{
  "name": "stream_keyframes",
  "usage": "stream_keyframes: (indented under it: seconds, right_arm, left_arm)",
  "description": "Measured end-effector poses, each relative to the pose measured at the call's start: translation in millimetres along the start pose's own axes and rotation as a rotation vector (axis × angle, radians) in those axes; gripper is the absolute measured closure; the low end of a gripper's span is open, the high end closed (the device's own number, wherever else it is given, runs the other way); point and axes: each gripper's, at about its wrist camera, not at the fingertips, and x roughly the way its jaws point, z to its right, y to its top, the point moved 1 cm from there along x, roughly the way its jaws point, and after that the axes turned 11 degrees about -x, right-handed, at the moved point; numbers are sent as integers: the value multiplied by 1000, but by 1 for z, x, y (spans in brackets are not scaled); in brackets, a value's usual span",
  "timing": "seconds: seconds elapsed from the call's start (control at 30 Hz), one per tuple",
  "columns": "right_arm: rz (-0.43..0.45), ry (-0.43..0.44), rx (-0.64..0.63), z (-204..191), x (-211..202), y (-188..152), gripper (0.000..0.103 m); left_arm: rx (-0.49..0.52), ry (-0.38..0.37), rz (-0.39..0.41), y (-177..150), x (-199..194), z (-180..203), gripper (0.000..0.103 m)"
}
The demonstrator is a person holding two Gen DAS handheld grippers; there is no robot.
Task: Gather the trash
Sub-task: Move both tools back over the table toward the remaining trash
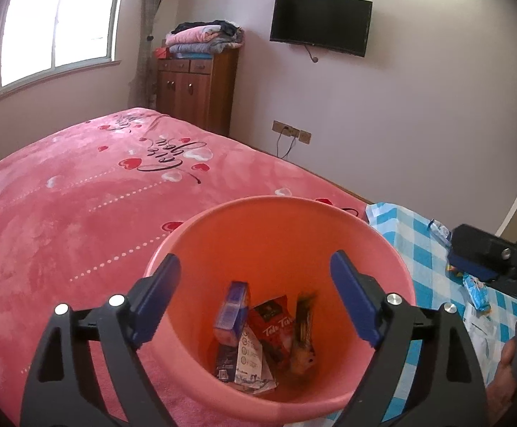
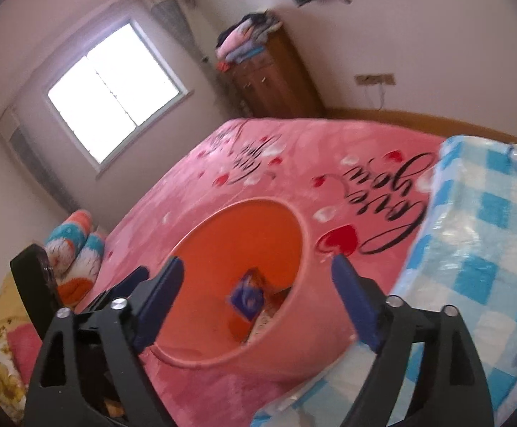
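Trash [image 1: 254, 334]: wrappers and small cartons, piled at bottom of pink bucket [image 1: 294, 220]. Bucket upright on bed [image 1: 80, 213], just beside blue-checked cloth [image 1: 422, 235]. Left tongs [image 1: 256, 297] above bucket mouth, spread wide, nothing between. Right tongs [image 2: 254, 302] also spread wide, empty, aimed at bucket from the cloth side; view blurred. More scraps [image 1: 475, 290] left lying on checked cloth, near right tongs' body. Blue carton [image 2: 247, 293] seen inside bucket from right wrist. Wardrobe [image 1: 198, 85] and television [image 1: 320, 23] at far wall.
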Motion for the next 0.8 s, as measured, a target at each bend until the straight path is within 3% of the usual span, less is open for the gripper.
stream_keyframes:
  seconds: [0.17, 0.53, 0.67, 0.8]
  right_arm:
    - [45, -105, -13, 20, -26, -19, 14]
    - [180, -242, 3, 59, -85, -64, 7]
    - [266, -269, 15, 74, -111, -79, 5]
    - [302, -295, 49, 91, -132, -91, 5]
  left_arm:
    - [26, -55, 56, -6, -15, 10, 16]
    - [47, -233, 155, -27, -50, 50, 16]
    - [90, -300, 242, -38, -65, 70, 16]
    - [133, -354, 278, -49, -72, 92, 16]
